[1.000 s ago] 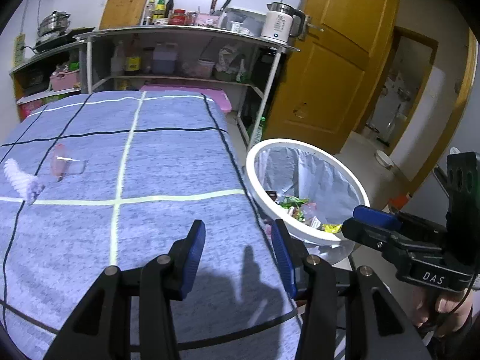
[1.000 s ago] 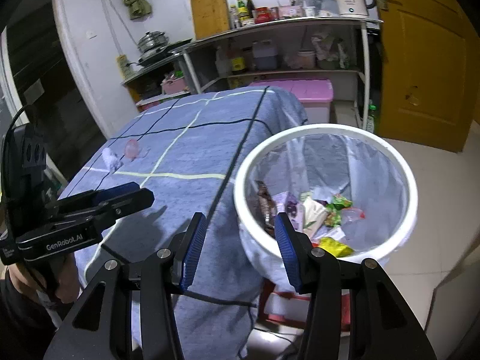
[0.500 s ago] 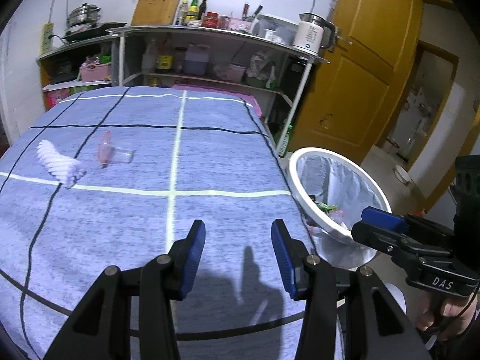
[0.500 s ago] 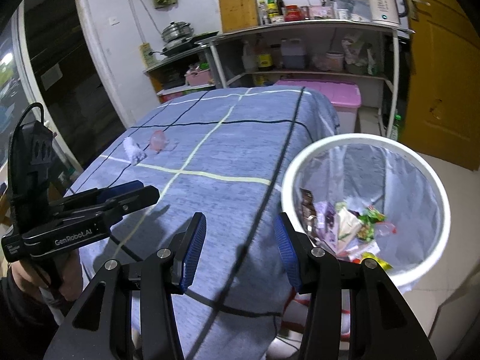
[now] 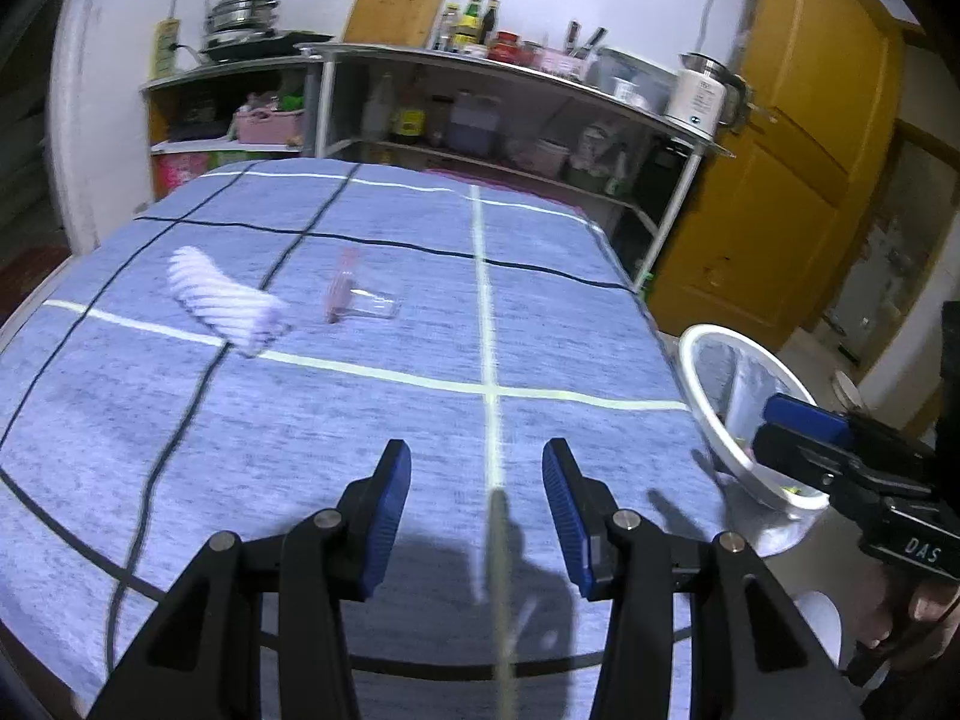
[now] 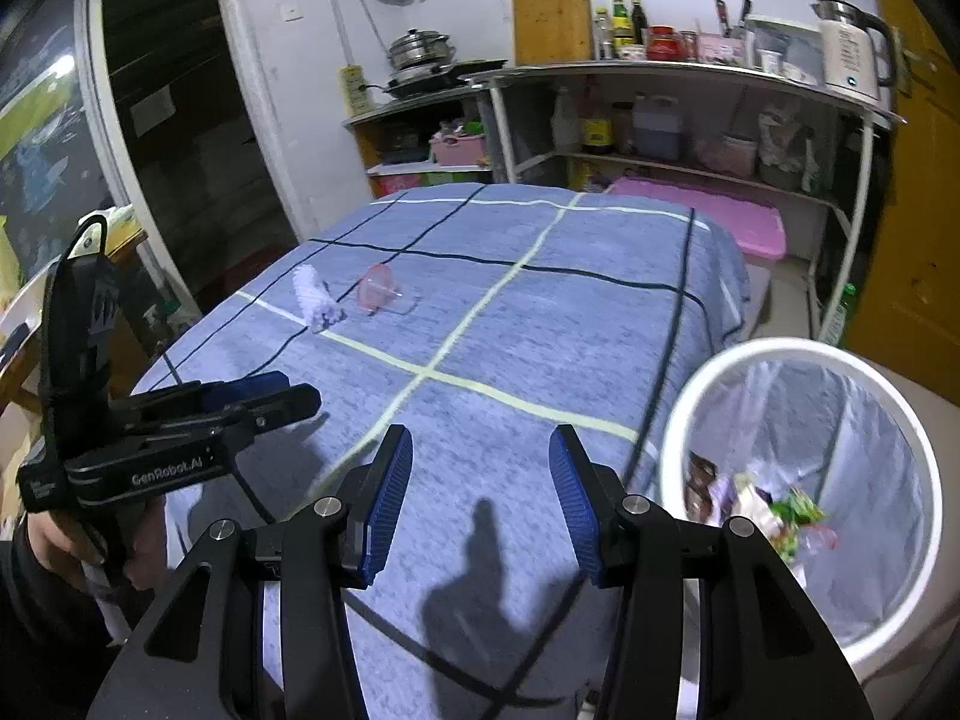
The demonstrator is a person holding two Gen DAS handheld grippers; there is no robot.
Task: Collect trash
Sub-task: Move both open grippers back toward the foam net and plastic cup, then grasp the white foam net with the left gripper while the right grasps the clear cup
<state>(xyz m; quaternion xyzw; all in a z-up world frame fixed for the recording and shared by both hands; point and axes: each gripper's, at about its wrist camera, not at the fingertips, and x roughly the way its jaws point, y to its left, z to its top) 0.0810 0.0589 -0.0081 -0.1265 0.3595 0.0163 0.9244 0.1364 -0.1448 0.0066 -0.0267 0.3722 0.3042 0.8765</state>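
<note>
our left gripper [image 5: 477, 501] and right gripper [image 6: 480, 495] hover released, empty, over the table [image 5: 420, 420]; wrapper [image 5: 225, 306] and cup [image 5: 360, 303] lie ahead.

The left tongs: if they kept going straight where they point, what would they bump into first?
Probably just the blue cloth on the table. The left tongs stand open and empty, tilted down at bare cloth. The clear plastic cup and white wrapper lie farther on and off to the left, so likely missed.
</note>
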